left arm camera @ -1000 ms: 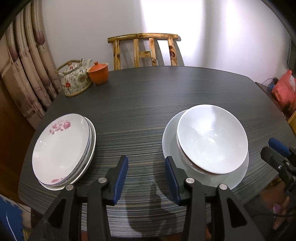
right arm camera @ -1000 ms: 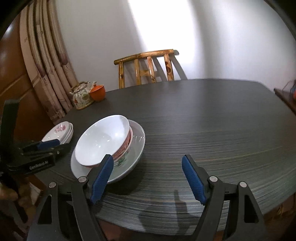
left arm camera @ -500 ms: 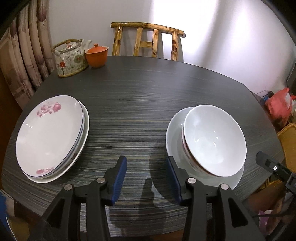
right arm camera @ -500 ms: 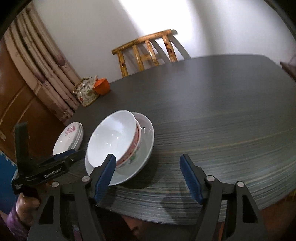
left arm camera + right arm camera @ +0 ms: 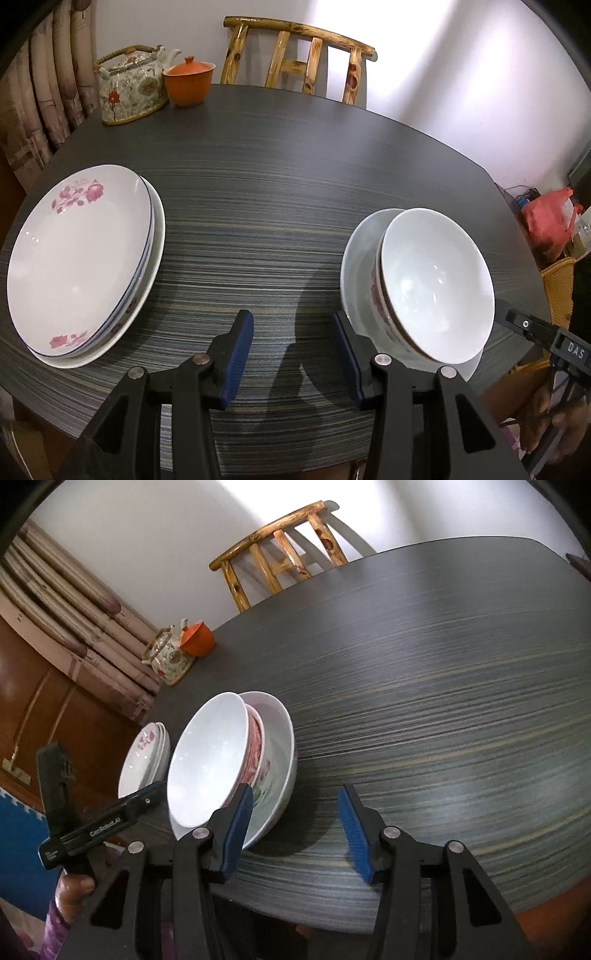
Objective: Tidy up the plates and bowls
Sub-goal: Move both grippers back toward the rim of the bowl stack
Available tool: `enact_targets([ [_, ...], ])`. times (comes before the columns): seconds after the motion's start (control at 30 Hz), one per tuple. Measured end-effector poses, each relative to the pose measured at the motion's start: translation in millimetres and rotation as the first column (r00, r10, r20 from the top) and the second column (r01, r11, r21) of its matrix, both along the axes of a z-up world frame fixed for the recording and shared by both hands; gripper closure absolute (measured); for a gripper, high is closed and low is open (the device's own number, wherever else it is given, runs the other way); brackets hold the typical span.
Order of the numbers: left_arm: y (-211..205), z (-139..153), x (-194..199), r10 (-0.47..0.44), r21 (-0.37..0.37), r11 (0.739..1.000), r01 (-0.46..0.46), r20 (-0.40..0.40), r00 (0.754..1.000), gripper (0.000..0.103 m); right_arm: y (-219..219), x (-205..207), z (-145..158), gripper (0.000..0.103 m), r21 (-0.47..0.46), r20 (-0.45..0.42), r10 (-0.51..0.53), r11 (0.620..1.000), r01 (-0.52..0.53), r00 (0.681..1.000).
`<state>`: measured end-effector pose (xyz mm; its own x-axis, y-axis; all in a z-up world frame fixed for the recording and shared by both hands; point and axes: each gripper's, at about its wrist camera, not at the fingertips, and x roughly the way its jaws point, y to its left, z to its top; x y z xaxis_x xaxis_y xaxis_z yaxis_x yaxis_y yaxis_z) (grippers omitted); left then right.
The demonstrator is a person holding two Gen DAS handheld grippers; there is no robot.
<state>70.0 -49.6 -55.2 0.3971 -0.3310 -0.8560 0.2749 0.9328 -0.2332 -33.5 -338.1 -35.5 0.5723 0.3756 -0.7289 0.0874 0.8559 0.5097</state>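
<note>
Right gripper (image 5: 295, 823) closing, empty; left gripper (image 5: 293, 349) half-open, empty — a glancing pad could tip the stacked bowls (image 5: 218, 764).

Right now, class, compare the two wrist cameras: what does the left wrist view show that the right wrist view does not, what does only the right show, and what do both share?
Only the left wrist view: a red plastic bag and a woven basket beside the table.

Only the right wrist view: a brown wooden door, a blue floor mat, and the hand holding the left tool.

Both: the dark table, the stacked flowered plates, the white bowl nested in a patterned bowl on a plate, the teapot, the orange cup and the wooden chair.
</note>
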Motion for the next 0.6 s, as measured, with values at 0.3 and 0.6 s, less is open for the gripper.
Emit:
enact_targets([
  [0.3,2.2,4.1,8.9,0.000,0.004,1.000,0.000,-0.028,1.000,0.058,2.1,26.1,-2.8,0.072,0.006,-0.046,0.048,0.999,-0.048,0.998],
  [0.6,15.7,9.0,5.6,-0.037,-0.091,0.996,0.028,-0.107,0.994,0.056,-3.6,21.3,-3.4,0.072,0.036,-0.060,0.050,0.998,-0.048,0.997],
])
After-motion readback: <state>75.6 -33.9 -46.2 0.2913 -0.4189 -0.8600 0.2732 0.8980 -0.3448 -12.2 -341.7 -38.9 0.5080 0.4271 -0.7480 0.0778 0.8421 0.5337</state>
